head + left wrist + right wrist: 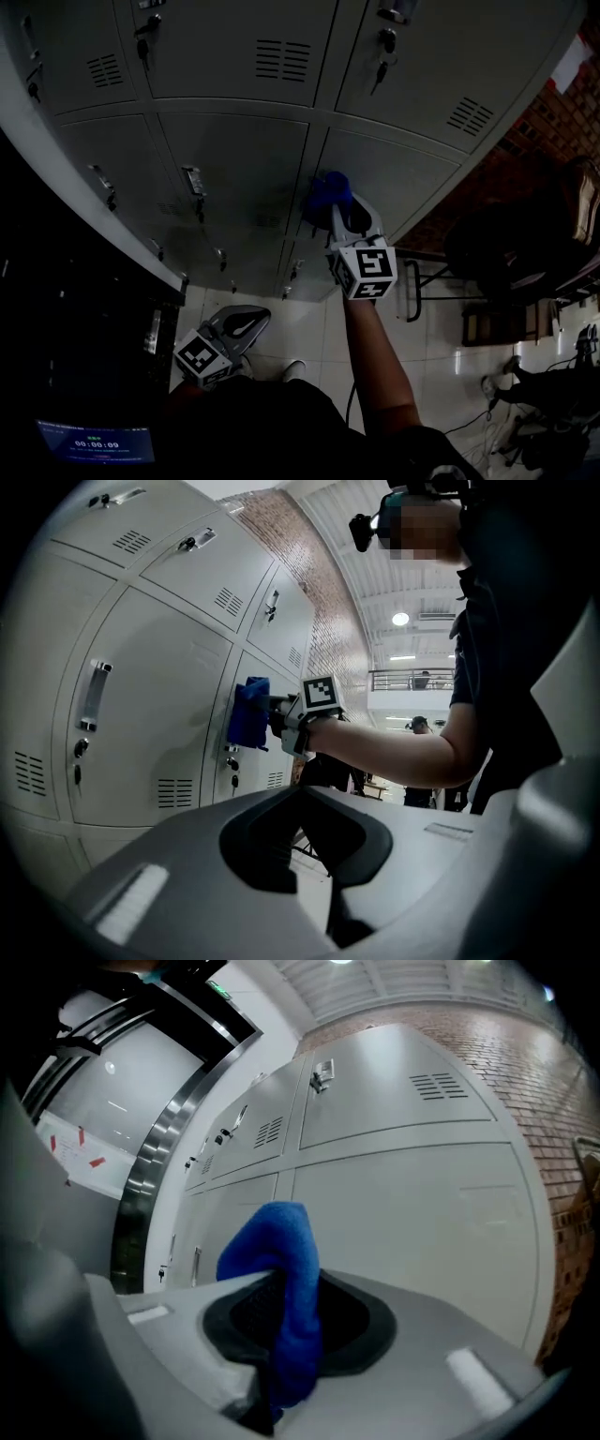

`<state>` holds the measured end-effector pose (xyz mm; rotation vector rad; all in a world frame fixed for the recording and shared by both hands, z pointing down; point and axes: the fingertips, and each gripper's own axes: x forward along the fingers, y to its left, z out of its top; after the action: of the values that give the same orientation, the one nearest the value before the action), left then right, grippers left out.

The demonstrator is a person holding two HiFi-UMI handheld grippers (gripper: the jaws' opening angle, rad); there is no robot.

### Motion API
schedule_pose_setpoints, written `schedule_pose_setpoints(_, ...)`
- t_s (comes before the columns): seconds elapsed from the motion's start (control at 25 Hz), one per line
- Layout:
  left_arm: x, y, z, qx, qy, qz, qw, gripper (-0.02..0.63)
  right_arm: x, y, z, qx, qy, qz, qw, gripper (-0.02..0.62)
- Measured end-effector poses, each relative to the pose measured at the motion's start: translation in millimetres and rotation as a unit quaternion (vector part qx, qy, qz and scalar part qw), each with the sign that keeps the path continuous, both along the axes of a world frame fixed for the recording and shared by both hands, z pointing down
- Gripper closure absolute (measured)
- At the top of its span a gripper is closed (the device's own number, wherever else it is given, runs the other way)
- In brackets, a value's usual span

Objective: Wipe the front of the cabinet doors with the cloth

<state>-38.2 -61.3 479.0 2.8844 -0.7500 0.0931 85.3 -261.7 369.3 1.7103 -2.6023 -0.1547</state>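
The jaws of the right gripper [279, 1354] are closed on the blue cloth [286, 1279], which stands up between them as a thick fold and fills the middle of the right gripper view. The jaws of the left gripper [330, 892] are brought together with only a thin dark slit between them, and nothing is held there.

In the head view the cloth sits a little right of the frame centre. It lies against the grey cabinet doors [234, 159], at the vertical seam between two doors of the middle row. The right gripper reaches up to it from the person's bare forearm [375, 356] in the lower right part of the frame. The left gripper view shows the same from the side: the cloth in the left middle of the frame, flat on the edge of a door, just above a lock with a key [232, 763].

The left gripper hangs low in the lower left of the head view, above the pale tiled floor [309, 328], well apart from the doors. A brick wall [553, 122] is at the upper right edge, and a small lit screen [94, 441] is in the lower left corner.
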Motion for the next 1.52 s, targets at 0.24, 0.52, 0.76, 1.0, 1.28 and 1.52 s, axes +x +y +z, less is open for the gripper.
schedule_pose_setpoints(0.24,-18,0,3,-0.004,-0.004,-0.021,0.9998,0.606,-13,-19,24,-0.029,0.011,-0.001,1.000,0.528)
schedule_pose_setpoints(0.52,-18,-2,4,-0.006,-0.005,-0.021,0.9997,0.606,-3,-21,27,-0.028,0.011,0.003,1.000,0.528)
schedule_pose_setpoints(0.76,-6,-2,7,-0.007,-0.007,-0.007,0.9999,0.606,33,-20,30,-0.031,0.006,0.034,0.999,0.528)
schedule_pose_setpoints(1.0,12,-3,5,-0.008,-0.004,0.009,0.9999,0.606,79,-14,32,-0.032,0.006,0.069,0.997,0.528)
schedule_pose_setpoints(1.28,27,-2,6,-0.010,-0.006,0.023,0.9997,0.606,137,-7,37,-0.038,-0.004,0.118,0.992,0.528)
schedule_pose_setpoints(1.52,33,0,13,-0.011,-0.007,0.030,0.9995,0.606,182,-2,40,-0.037,-0.009,0.159,0.986,0.528)
